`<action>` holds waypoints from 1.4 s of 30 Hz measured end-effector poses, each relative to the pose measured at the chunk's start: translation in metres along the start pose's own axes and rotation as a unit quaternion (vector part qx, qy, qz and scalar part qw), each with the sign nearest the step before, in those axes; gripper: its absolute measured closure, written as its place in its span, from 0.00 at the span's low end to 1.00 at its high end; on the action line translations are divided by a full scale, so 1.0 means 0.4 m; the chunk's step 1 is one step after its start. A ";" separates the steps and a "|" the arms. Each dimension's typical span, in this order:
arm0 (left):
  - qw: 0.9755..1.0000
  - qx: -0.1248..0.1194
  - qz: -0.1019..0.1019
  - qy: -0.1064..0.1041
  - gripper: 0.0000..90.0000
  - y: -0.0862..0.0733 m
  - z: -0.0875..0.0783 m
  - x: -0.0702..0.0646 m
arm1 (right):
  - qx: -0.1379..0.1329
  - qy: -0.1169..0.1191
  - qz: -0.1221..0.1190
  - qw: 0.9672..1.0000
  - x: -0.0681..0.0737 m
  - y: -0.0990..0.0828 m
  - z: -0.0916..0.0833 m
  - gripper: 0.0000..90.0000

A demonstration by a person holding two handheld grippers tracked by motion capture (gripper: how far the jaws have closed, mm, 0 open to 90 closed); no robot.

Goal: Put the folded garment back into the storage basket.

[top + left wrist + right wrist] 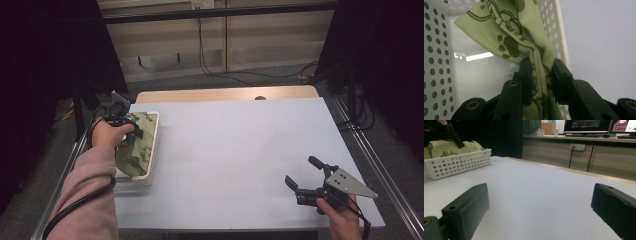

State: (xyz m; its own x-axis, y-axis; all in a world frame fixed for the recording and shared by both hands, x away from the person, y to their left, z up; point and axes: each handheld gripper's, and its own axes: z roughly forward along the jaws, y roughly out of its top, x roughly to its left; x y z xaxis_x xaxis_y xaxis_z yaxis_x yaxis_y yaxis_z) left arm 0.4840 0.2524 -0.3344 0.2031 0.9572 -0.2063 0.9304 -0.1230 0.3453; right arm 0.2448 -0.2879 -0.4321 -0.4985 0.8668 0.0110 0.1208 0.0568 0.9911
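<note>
Pale table (pixel 235 150), left gripper (pixel 541 75) jaws clenched on green cloth (pixel 509 27) over basket (pixel 439 50); right gripper (pixel 307 177) jaws wide, empty

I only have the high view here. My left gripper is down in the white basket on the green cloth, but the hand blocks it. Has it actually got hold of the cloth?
Observer: Yes. In the left gripper view, the left gripper is shut on a bunched fold of the green cloth.
Operator: Is anything printed on the cloth?
Observer: Dark paw prints and line drawings.
Operator: And the basket wall?
Observer: The white basket has walls full of round holes.
</note>
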 end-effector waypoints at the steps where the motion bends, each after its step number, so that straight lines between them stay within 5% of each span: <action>1: 1.000 0.000 0.002 0.003 0.81 0.000 0.001 0.000 | 0.000 0.000 0.000 1.000 0.000 0.000 0.000 0.01; 19: 1.000 0.002 0.003 -0.001 0.80 -0.010 0.022 0.006 | 0.000 0.000 0.000 1.000 0.000 0.000 0.000 0.01; 21: 1.000 0.001 0.007 -0.005 0.79 -0.011 0.024 0.010 | 0.000 0.000 0.000 1.000 0.000 0.000 0.000 0.01; 22: 0.999 0.009 0.038 0.007 0.79 -0.011 0.024 0.018 | 0.000 0.000 0.000 1.000 0.000 0.000 0.000 0.01; 25: 1.000 0.007 0.027 -0.005 0.79 -0.011 0.023 0.016 | 0.000 0.000 0.000 1.000 0.000 0.000 -0.001 0.01; 31: 0.999 0.018 0.039 -0.001 0.78 -0.010 0.021 0.020 | 0.000 -0.001 -0.001 1.000 0.000 0.000 0.000 0.01; 32: 1.000 0.005 0.021 -0.001 0.78 -0.011 0.024 0.015 | 0.000 0.000 -0.001 1.000 0.000 0.000 -0.001 0.01; 34: 1.000 0.006 0.024 -0.004 0.78 -0.012 0.024 0.017 | -0.001 -0.001 0.001 1.000 0.001 0.001 0.000 0.01; 36: 1.000 -0.010 -0.001 0.002 0.77 -0.015 0.027 0.009 | -0.001 0.000 0.000 1.000 0.001 0.001 0.000 0.01; 42: 1.000 -0.018 0.007 0.000 0.76 -0.018 0.027 0.020 | -0.001 0.000 0.000 1.000 0.001 0.001 0.000 0.01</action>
State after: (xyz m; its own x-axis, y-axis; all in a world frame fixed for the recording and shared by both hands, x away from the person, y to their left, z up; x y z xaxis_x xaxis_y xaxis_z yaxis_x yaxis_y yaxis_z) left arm 0.4823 0.2580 -0.3485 0.2169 0.9552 -0.2012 0.9160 -0.1279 0.3802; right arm 0.2446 -0.2876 -0.4318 -0.4983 0.8670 0.0113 0.1191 0.0555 0.9913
